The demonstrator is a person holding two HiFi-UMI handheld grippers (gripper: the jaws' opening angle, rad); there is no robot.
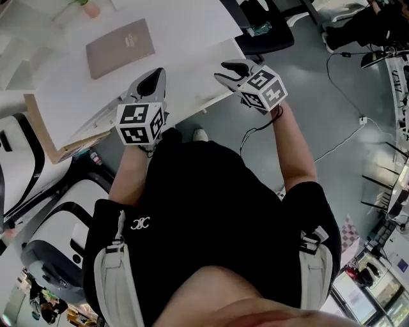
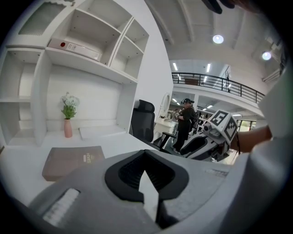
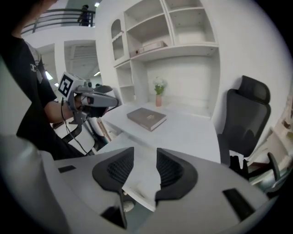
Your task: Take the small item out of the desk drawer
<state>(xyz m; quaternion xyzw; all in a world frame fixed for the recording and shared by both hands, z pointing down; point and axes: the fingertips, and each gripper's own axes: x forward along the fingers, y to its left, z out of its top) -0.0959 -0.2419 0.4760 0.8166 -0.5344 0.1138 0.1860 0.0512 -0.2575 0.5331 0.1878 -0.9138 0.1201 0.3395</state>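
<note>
I stand at the front edge of a white desk (image 1: pixel 192 57) with both grippers held over it. My left gripper (image 1: pixel 155 73) is shut; in the left gripper view its pads (image 2: pixel 123 171) meet at the tips with nothing between them. My right gripper (image 1: pixel 222 70) hovers at the desk's front right corner and is open. In the right gripper view bare desk top shows through the gap between its pads (image 3: pixel 170 170). A brown book (image 1: pixel 120 46) lies farther back on the desk. No drawer and no small item can be made out in any view.
A pink vase (image 1: pixel 91 9) with flowers stands at the back under white shelves (image 2: pixel 91 41). A black office chair (image 1: pixel 265 32) sits right of the desk, and white-and-black chairs (image 1: pixel 19 166) at my left. A wood-edged panel (image 1: pixel 45 128) sticks out below the desk's left end. Cables (image 1: pixel 332 150) cross the floor.
</note>
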